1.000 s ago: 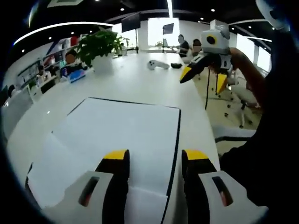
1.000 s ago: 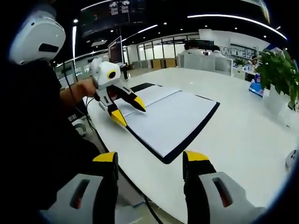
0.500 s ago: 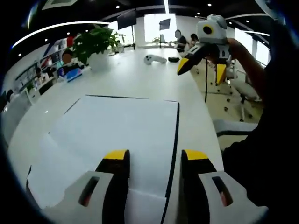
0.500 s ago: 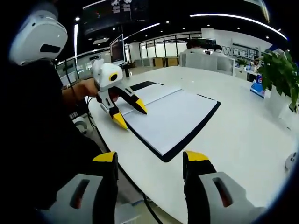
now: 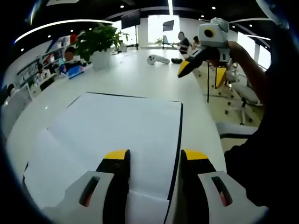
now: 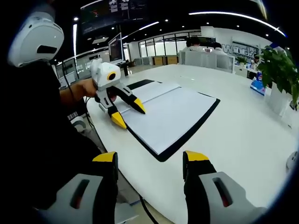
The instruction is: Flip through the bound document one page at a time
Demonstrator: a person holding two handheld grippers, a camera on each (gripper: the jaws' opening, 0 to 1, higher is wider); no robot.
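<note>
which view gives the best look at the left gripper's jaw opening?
Right gripper view: the left gripper is seen whole from the side, jaws spread over the near edge of the bound document. The left gripper view shows its own yellow-tipped jaws from behind, open over the white page.

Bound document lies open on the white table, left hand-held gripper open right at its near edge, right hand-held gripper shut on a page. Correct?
One thing is wrong: the right hand-held gripper is open and grips no page. The right gripper view shows its jaws apart, off the bound document, and the left gripper view shows it raised in the air. The rest holds: the document lies open on the white table, and the left hand-held gripper is open at its near edge.
</note>
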